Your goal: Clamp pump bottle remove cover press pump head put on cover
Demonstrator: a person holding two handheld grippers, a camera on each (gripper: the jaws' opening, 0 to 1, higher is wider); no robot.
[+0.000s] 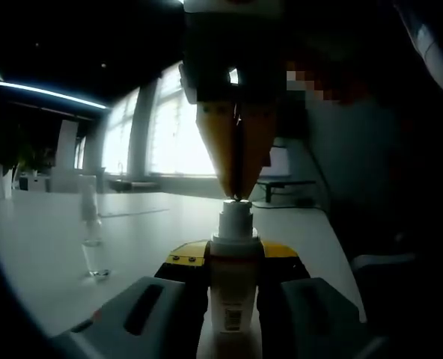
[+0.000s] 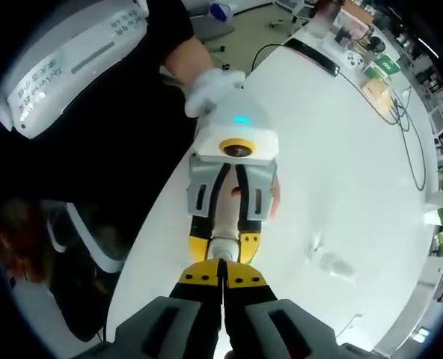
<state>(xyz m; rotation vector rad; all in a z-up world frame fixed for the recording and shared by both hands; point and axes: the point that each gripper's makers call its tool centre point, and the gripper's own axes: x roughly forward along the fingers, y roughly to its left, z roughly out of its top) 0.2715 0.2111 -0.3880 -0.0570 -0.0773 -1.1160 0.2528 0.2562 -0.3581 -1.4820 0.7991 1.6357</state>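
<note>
Left gripper (image 1: 235, 278) clamps pump bottle (image 1: 234, 280) near table (image 1: 42, 247) edge.

Bare white table (image 1: 42, 247) open toward 9 o'clock of the pump bottle (image 1: 233, 277), save the clear cover (image 1: 92, 232) standing apart there. Straight above at 12 o'clock, blocked: right gripper (image 1: 236, 196) with tips together on the pump head. Body of a person (image 1: 371, 149) close at 3 o'clock.
</note>
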